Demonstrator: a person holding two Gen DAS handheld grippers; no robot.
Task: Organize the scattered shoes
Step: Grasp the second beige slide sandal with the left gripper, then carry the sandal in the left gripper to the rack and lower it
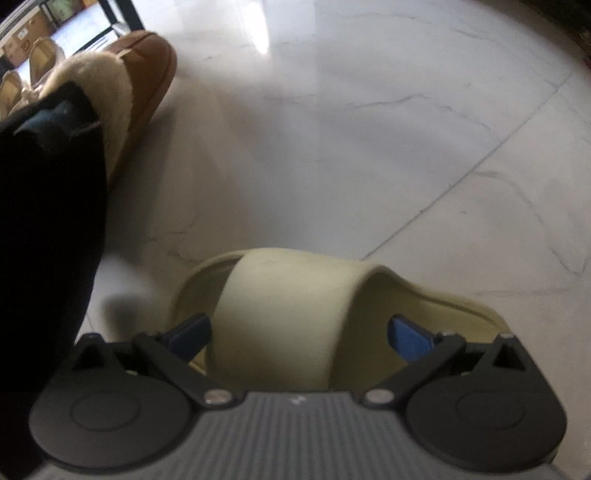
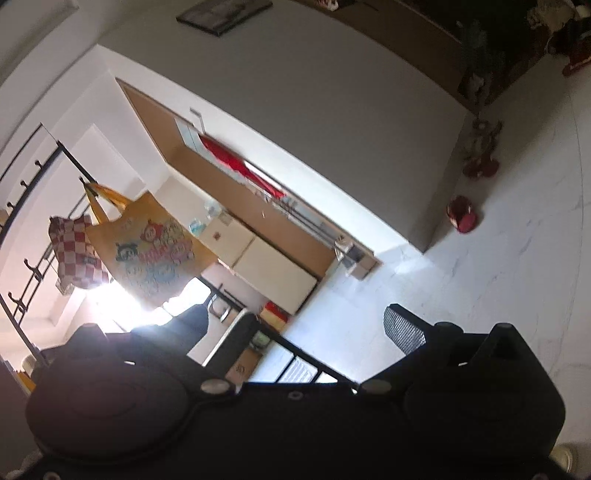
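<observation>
In the left wrist view my left gripper point(image 1: 299, 336) stands with its two blue fingers on either side of the strap of a pale yellow slide sandal point(image 1: 291, 314), shut on it. A brown fleece-lined slipper point(image 1: 125, 85) hangs at the upper left, with a black gripper and dark sleeve point(image 1: 48, 229) against its fleece opening; whether that one is gripping it I cannot tell. In the right wrist view my right gripper point(image 2: 295, 325) is open with nothing between its fingers, tilted toward the room.
White marble floor tiles point(image 1: 369, 147) lie below. A black shoe rack point(image 1: 110, 22) with more fleece slippers point(image 1: 40, 59) stands at the far upper left. The right wrist view shows a coat rack with bags point(image 2: 140, 243), a white cabinet point(image 2: 266, 269) and a red object point(image 2: 461, 218) on the floor.
</observation>
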